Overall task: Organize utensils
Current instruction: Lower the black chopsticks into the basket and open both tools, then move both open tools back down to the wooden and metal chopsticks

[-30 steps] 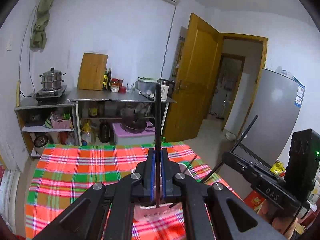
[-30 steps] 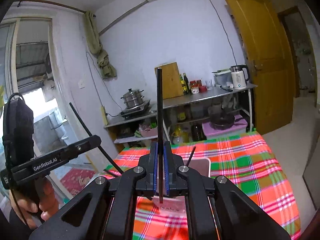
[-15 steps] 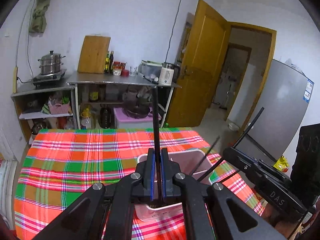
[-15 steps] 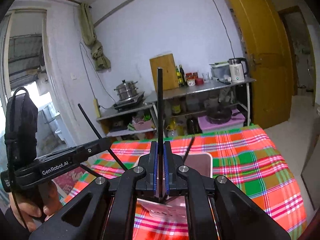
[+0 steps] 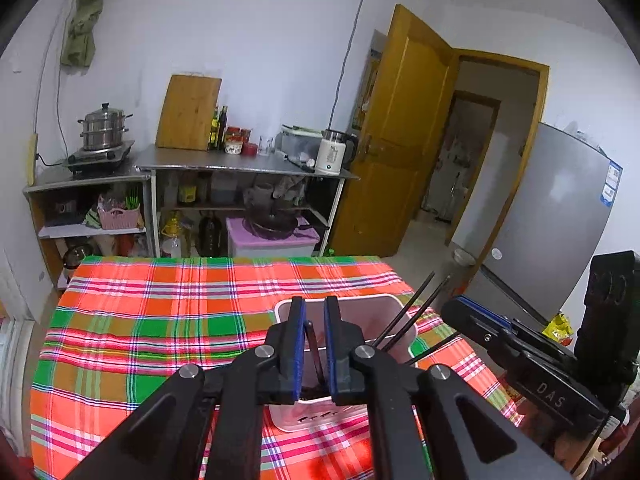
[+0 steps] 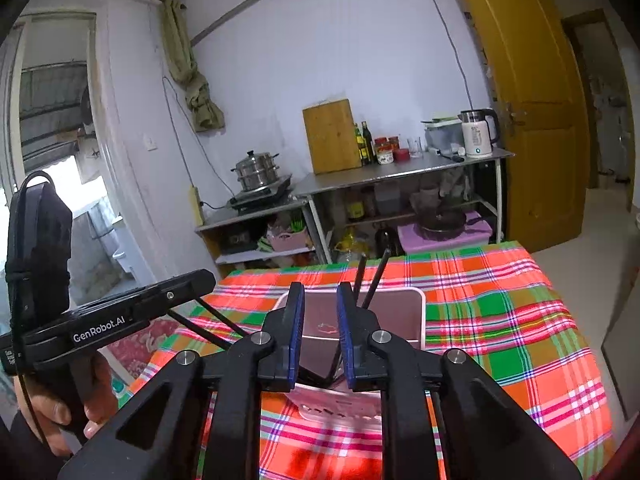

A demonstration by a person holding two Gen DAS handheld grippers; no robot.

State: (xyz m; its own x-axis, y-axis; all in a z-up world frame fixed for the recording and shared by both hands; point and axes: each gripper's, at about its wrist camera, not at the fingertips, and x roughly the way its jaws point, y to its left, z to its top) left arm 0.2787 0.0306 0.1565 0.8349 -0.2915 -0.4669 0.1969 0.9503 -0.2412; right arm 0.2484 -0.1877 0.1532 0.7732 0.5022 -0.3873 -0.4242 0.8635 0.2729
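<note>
Left wrist view: left gripper (image 5: 314, 316) with jaws apart over the pink-white holder (image 5: 396, 312) on the plaid tablecloth (image 5: 160, 320). One chopstick (image 5: 314, 350) stands loose between the fingers, inside the holder; two more (image 5: 416, 308) lean at its right rim.

Right wrist view: right gripper (image 6: 320, 312) also parted, holding nothing, above the same holder (image 6: 400, 312); two chopsticks (image 6: 370, 280) poke up at the far side. Only this view shows the hand (image 6: 60, 412) holding the left tool.

Judgement: release step. Next move needs a straight withdrawal upward, clear of the sticks.
</note>
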